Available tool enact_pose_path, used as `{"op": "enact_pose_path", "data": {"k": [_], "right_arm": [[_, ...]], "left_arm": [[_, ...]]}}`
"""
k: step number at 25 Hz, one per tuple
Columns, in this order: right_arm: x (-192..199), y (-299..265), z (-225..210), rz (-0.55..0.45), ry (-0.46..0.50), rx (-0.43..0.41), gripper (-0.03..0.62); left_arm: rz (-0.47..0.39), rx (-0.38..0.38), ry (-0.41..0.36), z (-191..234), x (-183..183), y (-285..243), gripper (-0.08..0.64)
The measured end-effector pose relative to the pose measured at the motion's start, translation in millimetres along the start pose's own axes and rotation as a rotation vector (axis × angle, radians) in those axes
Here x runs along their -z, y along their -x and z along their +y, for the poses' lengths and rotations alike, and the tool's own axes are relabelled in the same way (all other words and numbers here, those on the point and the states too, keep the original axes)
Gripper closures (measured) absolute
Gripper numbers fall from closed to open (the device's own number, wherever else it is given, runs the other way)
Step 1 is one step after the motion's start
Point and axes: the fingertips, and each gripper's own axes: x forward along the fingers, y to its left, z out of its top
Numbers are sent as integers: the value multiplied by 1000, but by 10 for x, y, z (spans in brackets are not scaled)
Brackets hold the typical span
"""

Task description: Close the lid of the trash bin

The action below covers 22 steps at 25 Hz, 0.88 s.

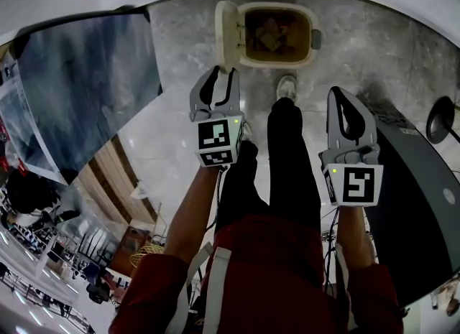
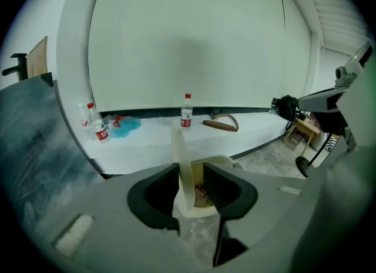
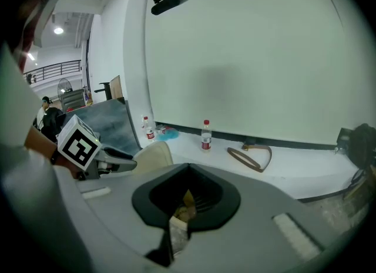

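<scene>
The cream trash bin (image 1: 314, 38) stands open on the stone floor, with brown rubbish inside. Its lid (image 1: 228, 34) stands upright at the bin's left side. My left gripper (image 1: 218, 81) is at the lid's near end. In the left gripper view its jaws (image 2: 191, 192) are open, with the lid's thin edge (image 2: 181, 166) between them and not pressed by the pads. My right gripper (image 1: 346, 106) hangs to the right, short of the bin and holding nothing. In its own view (image 3: 179, 231) only a narrow slit shows between the jaws, and the lid (image 3: 151, 154) lies left.
A person's dark trouser legs and a shoe (image 1: 286, 88) are just in front of the bin. A dark grey panel (image 1: 86, 88) leans at left, and a dark cabinet (image 1: 410, 203) stands at right. Bottles (image 2: 186, 111) and a brown strap (image 2: 222, 123) lie on the white ledge behind.
</scene>
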Motion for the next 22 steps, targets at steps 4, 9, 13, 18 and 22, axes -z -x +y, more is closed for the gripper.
{"op": "enact_pose_path", "data": {"k": [4,9,13,18,22], "right_arm": [[38,-24,-44,9,-2,3,592],[94,-69,-109,16,-33,19,592],[203,-75,-189,24,-24,23,592],[333,-91,-290,41,-51,37,592],[465,-119,-367,72,-65,40,592]], "left_arm": [[-3,12,7,-60,-19,-27,425],[-2,49,-26,-230,-24,-115,425],[5,93,-37,-445,-21,-210,425],[17,151,-50,-719,13,-346,425],[32,193,-71,-903,56,-480,425]]}}
